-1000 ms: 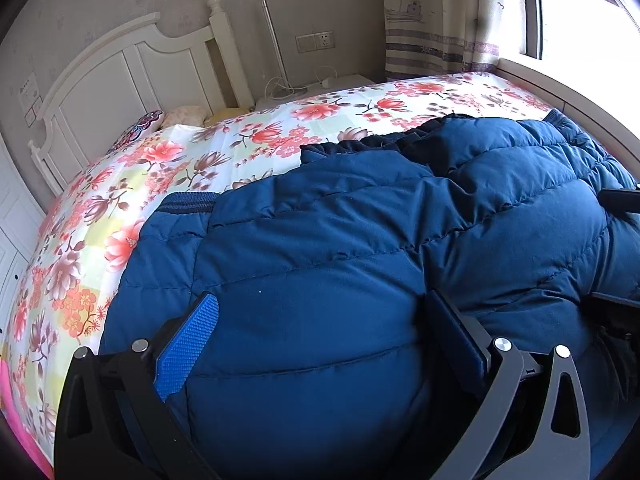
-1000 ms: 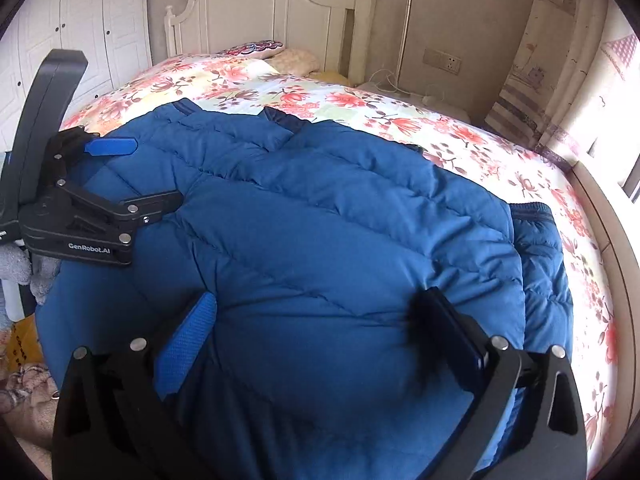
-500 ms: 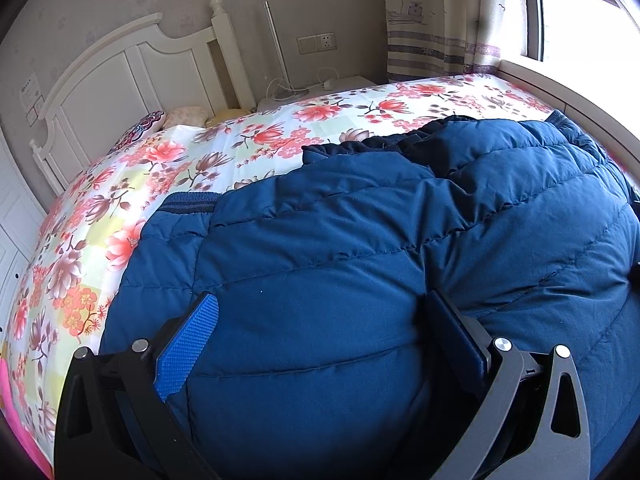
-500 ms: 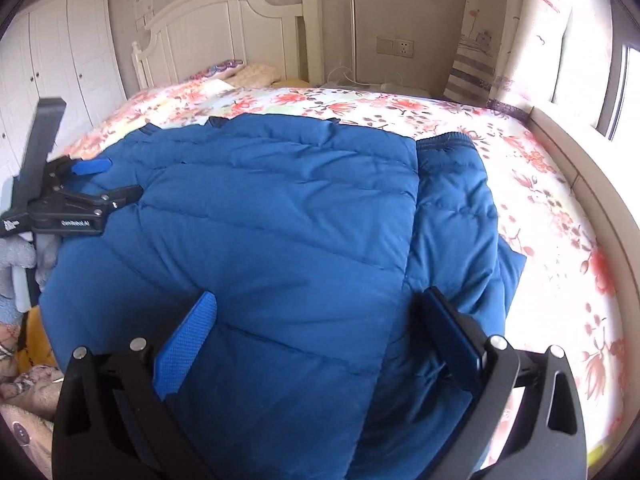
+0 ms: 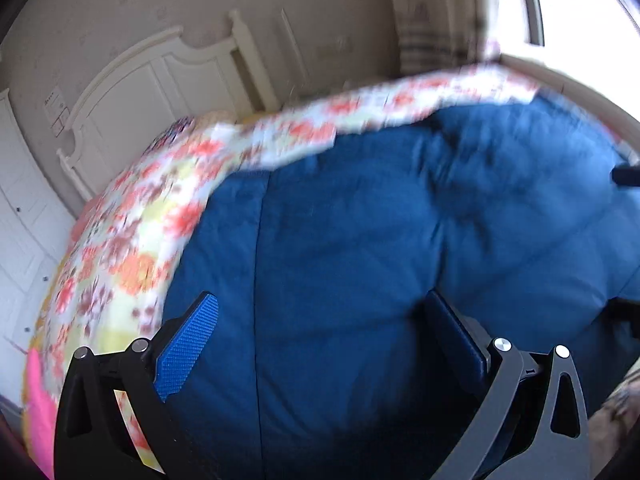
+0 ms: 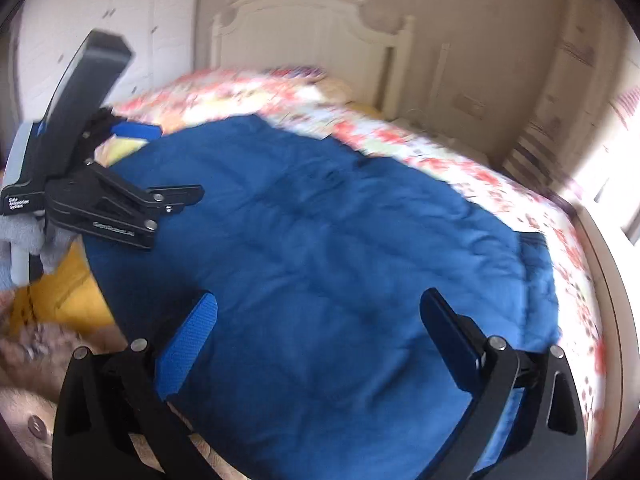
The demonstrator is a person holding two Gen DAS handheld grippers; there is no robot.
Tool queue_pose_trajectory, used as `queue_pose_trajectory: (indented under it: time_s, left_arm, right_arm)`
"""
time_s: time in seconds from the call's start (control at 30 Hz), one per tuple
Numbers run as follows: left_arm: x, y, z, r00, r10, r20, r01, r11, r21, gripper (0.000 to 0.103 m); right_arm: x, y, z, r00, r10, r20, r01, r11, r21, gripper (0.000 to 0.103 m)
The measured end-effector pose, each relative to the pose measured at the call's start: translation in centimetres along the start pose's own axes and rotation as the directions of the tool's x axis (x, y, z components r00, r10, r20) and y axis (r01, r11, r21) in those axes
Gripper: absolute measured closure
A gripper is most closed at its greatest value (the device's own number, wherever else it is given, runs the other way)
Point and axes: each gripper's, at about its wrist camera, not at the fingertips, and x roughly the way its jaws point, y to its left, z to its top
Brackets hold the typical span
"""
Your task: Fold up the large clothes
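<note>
On the floral bed [image 6: 500, 184] the blue jacket [image 6: 320, 248] now lies folded narrower, both tongs [image 5: 320, 344] [image 6: 316, 340] spread apart

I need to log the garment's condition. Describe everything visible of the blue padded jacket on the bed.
The blue padded jacket is a large, puffy quilted garment in a smooth, deep blue fabric with stitched seams. It lies spread in a bulky heap on the floral bedspread, reaching the near edge of the bed. The left gripper, jaws apart, sits at its left edge; whether it touches is unclear. The right gripper, also open, hovers over its near part. Blur hides finer details.
</note>
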Motion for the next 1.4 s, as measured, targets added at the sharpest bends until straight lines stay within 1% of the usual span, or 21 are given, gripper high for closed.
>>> queue_pose_trajectory:
  time_s: [0.03,0.1,0.17,0.23,0.33,0.4,0.47,0.53,0.57,0.63,0.7,0.8,0.87,0.93,0.97,1.0,1.07,1.13,1.17,1.27,1.4]
  left_arm:
    - [0.2,0.9,-1.0,0.998,-0.053,0.025,0.055,0.997,-0.053,0.004]
    - [0.2,2.4,-2.0,0.992,-0.118,0.042,0.122,0.986,-0.116,0.004]
    - [-0.4,2.7,-2.3,0.994,-0.101,0.047,0.105,0.990,-0.096,0.004]
    - [-1.5,3.1,-2.7,0.996,-0.064,0.069,0.071,0.993,-0.099,0.004]
    - [-1.8,4.8,-4.0,0.995,-0.052,0.083,0.065,0.985,-0.160,0.004]
    - [-1.3,6.3,-4.9,0.992,-0.083,0.091,0.102,0.968,-0.229,0.004]
    - [-1.0,6.6,-5.0,0.991,-0.100,0.085,0.118,0.962,-0.247,0.004]
    - [-1.2,5.9,-4.6,0.995,-0.067,0.073,0.081,0.972,-0.222,0.004]
    - [-1.3,5.7,-4.5,0.996,-0.054,0.072,0.068,0.974,-0.215,0.004]
    - [-2.0,5.4,-4.0,0.995,-0.055,0.081,0.071,0.976,-0.206,0.004]
    - [-2.8,5.0,-3.1,0.992,-0.063,0.109,0.082,0.980,-0.181,0.004]
    - [-3.3,4.2,-0.8,0.988,-0.027,0.149,0.048,0.989,-0.138,0.004]
    - [-3.1,3.7,1.3,0.986,-0.025,0.165,0.045,0.992,-0.119,0.004]
    - [-2.3,2.7,3.4,0.987,-0.016,0.159,0.031,0.996,-0.089,0.004]
    - [-1.9,2.1,4.1,0.988,-0.017,0.155,0.029,0.997,-0.073,0.004]
    - [-1.3,1.5,4.7,0.989,-0.024,0.147,0.033,0.998,-0.054,0.004]
    - [0.5,-0.2,5.8,0.994,-0.036,0.107,0.036,0.999,0.005,0.004]
    - [2.7,-2.0,5.8,0.998,-0.032,0.050,0.028,0.997,0.073,0.004]
    - [4.0,-2.6,5.6,0.999,-0.046,0.021,0.044,0.995,0.091,0.004]
    - [4.8,-1.7,5.5,0.996,-0.094,-0.004,0.094,0.995,0.042,0.004]
    - [5.0,-1.2,5.1,0.993,-0.119,-0.010,0.119,0.993,0.021,0.004]
  right_arm:
    - [0.4,-0.2,-0.2,1.000,0.011,0.003,-0.011,1.000,0.013,0.003]
    - [0.3,-0.8,-0.5,0.999,0.042,0.006,-0.042,0.999,0.029,0.002]
    - [-0.6,-1.5,-0.8,1.000,0.028,-0.012,-0.028,1.000,0.011,0.003]
    - [-2.0,-2.7,-1.5,1.000,-0.004,0.004,0.003,1.000,0.031,0.003]
    - [-3.9,-6.3,-3.8,0.998,-0.057,0.019,0.054,0.988,0.145,0.003]
    - [-3.9,-9.5,-6.3,0.999,-0.036,-0.002,0.036,0.967,0.253,0.003]
    - [-4.1,-10.7,-8.2,0.999,0.007,0.031,-0.016,0.952,0.305,0.003]
    - [-4.3,-10.4,-8.7,1.000,-0.002,0.017,-0.003,0.952,0.307,0.003]
    - [-4.3,-10.1,-8.2,1.000,-0.019,-0.015,0.022,0.955,0.295,0.003]
    - [-4.6,-9.8,-6.9,0.997,-0.047,-0.067,0.064,0.957,0.284,0.003]
    - [-5.5,-8.9,-4.7,0.995,-0.094,-0.030,0.099,0.964,0.248,0.003]
    - [-5.4,-8.2,-1.1,0.994,-0.094,0.055,0.080,0.975,0.205,0.003]
    - [-3.7,-8.3,0.6,0.993,-0.110,0.053,0.098,0.977,0.189,0.003]
    - [-1.0,-8.8,1.5,0.990,-0.141,0.012,0.136,0.972,0.193,0.003]
    - [0.6,-9.0,1.5,0.987,-0.160,-0.019,0.161,0.969,0.190,0.003]
    - [2.1,-9.5,1.0,0.988,-0.146,-0.052,0.154,0.967,0.204,0.003]
    - [3.1,-11.3,0.1,0.999,-0.041,-0.034,0.050,0.952,0.301,0.002]
    - [2.6,-12.2,-0.4,1.000,-0.001,-0.017,0.007,0.941,0.337,0.002]
    - [2.4,-12.4,-0.6,1.000,0.003,-0.011,0.001,0.939,0.344,0.003]
    - [0.4,-12.5,-1.6,0.999,-0.049,0.010,0.043,0.932,0.360,0.003]
    - [-5.8,-13.2,-5.7,0.986,-0.084,0.145,0.013,0.900,0.435,0.003]
